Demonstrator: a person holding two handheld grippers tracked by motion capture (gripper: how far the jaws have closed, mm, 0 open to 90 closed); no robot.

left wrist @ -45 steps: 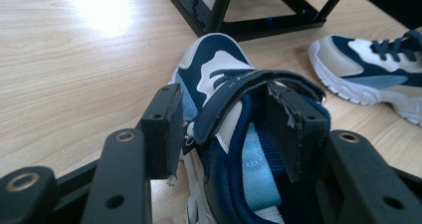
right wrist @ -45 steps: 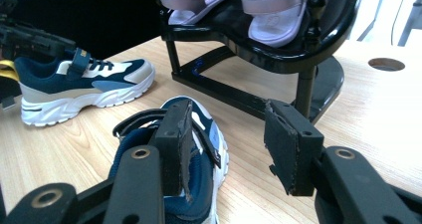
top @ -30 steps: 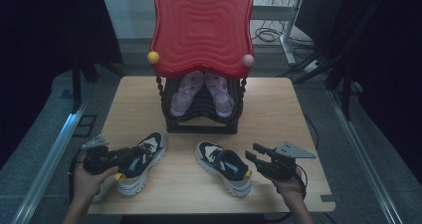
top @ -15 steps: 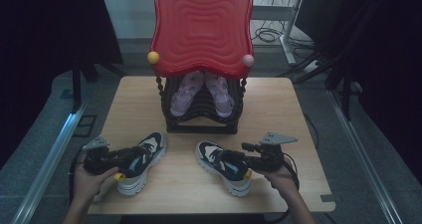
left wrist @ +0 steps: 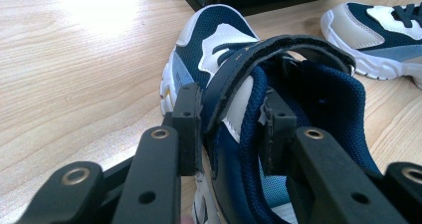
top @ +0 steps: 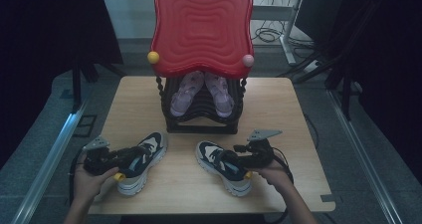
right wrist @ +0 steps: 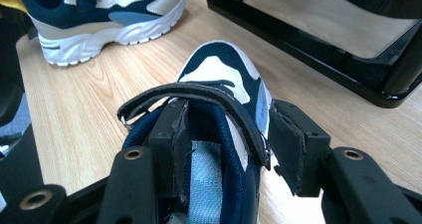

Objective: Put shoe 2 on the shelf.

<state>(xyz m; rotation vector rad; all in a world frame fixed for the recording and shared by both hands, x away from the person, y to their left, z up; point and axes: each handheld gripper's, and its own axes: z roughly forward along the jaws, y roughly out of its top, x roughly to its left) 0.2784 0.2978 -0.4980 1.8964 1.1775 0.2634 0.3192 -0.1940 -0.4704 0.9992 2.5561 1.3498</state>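
Both sneakers lie toes toward the rack (top: pixel 201 114): left tongs (top: pixel 119 157) pinch the left sneaker (top: pixel 142 159) by its side wall, right tongs (top: pixel 238 160) straddle the right sneaker (top: pixel 219 165), outer pad not yet touching.

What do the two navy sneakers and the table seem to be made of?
Left sneaker and right sneaker: probably textile mesh with smooth synthetic panels, judging by the woven collar and matte white and navy overlays; soles look like white rubber or foam. Table: pale wood or wood-look laminate, with visible grain and a slight sheen.
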